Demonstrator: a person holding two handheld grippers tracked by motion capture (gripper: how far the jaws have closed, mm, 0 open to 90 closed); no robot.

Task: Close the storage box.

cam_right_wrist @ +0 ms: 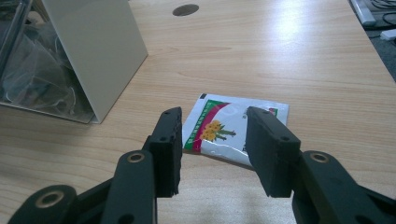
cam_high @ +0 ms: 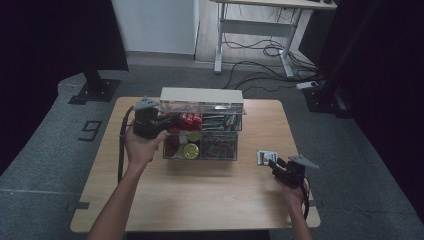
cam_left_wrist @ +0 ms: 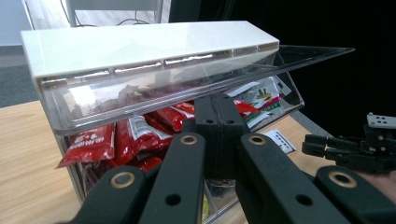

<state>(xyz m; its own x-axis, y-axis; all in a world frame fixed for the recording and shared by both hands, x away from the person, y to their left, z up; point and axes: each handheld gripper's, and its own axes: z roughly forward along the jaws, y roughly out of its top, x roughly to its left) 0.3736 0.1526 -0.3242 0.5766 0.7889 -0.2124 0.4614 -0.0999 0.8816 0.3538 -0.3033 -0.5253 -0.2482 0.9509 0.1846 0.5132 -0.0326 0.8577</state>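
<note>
A clear organiser box (cam_high: 202,125) with a white top (cam_left_wrist: 140,44) stands mid-table, and its clear lid flap (cam_left_wrist: 308,53) is raised. Inside are red packets (cam_left_wrist: 135,135) and green-and-white sachets (cam_left_wrist: 261,98). My left gripper (cam_high: 167,121) is shut, its tips (cam_left_wrist: 219,105) pointing in at the box's left end just under the raised flap; whether they touch it I cannot tell. A green, red and white sachet (cam_right_wrist: 224,116) lies flat on the table to the right of the box (cam_high: 265,156). My right gripper (cam_right_wrist: 214,135) hovers open just short of it, jaws spread about as wide as the sachet.
The box's lower compartments hold round yellow-green items (cam_high: 190,150) and other small goods. Its white side panel (cam_right_wrist: 93,46) stands left of my right gripper (cam_left_wrist: 306,144). The wooden table (cam_high: 200,195) has a cable hole (cam_right_wrist: 185,9). A desk with cables (cam_high: 265,47) stands on the floor beyond.
</note>
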